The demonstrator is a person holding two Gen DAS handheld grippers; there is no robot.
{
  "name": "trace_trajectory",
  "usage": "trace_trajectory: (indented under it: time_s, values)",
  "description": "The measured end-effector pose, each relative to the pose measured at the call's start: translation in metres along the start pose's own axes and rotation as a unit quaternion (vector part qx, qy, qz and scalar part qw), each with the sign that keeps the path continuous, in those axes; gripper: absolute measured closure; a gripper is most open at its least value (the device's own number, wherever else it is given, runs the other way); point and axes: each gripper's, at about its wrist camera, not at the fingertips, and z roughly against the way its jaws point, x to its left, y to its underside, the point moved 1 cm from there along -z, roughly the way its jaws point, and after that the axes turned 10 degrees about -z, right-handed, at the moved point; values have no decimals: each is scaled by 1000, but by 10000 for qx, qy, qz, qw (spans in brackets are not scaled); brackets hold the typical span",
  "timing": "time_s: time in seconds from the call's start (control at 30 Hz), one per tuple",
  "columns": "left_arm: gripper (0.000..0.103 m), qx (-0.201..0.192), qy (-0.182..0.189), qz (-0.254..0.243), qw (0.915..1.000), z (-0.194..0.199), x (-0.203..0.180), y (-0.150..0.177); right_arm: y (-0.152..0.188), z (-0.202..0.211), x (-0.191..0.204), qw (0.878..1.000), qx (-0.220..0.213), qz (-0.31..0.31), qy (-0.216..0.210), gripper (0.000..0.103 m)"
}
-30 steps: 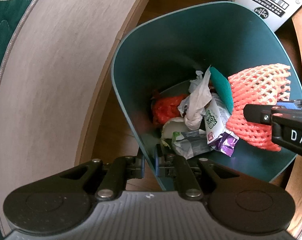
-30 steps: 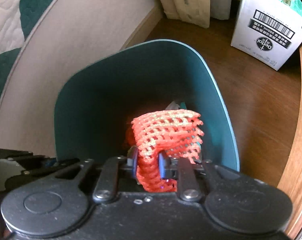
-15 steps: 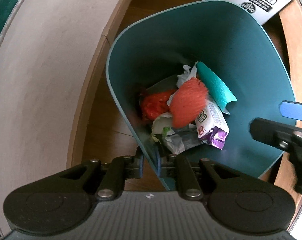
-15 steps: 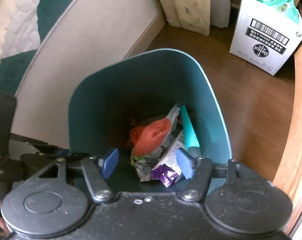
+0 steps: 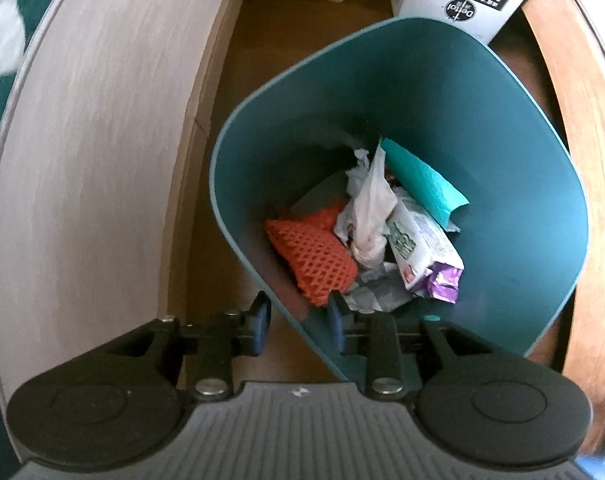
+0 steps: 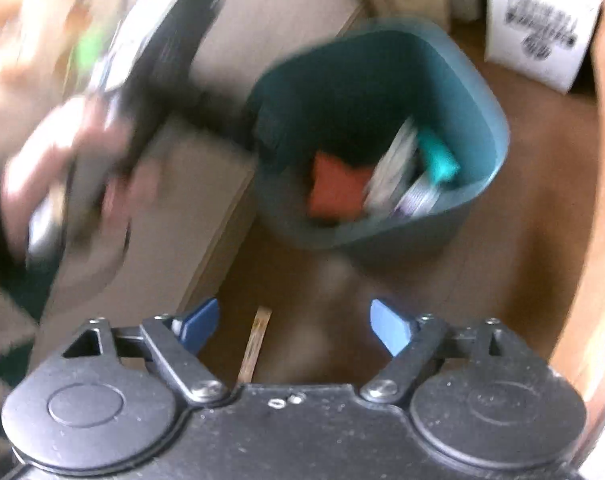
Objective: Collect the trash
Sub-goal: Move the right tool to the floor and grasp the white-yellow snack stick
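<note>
Left claw (image 5: 296,326), just opening, straddles the bin (image 5: 502,160) rim without pressing it; right claw (image 6: 292,326), opening wide, is empty. Orange net (image 5: 314,252) lies in the bin.

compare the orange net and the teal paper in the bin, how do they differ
The orange net is an open foam mesh full of holes; the teal paper is a smooth solid sheet. The net lies low against the near left wall of the bin, by the left claw; the paper stands propped on the far right of the pile. The net contrasts with the bin, the paper nearly matches it. Both are inside the bin.
</note>
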Motion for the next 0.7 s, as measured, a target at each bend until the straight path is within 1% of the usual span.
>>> trace_trajectory:
  time_s: [0.07,0.2,0.23,0.37,0.43,0.53,0.6,0.7]
  values:
    - [74,-77,-21,-43,10000,-2,2,-1,24,-43,6,9996,265,-59,-108,20]
    - [74,-116,-184,-108,9997,-9,8,1,58,-136,20,9983,556,14,165,22]
    - [74,-178,-145,-119,9997,-11,9,3,65,-163,23,9978,633,-28,172,25]
    - [76,-408,-178,-249,9987,-14,6,7,84,-242,31,9964,701,-281,385,26]
    - [81,-410,-141,-173,9989,-17,5,7,94,-276,36,9951,763,-386,497,27]
    - [83,-381,-179,-44,9991,-20,4,7,102,-318,47,9930,816,-494,696,29]
    - [84,-356,-180,37,9992,-24,4,7,113,-335,55,9917,826,-594,783,32]
    - [86,-277,-74,196,9994,-32,6,8,116,-356,71,9903,784,-551,1002,37]
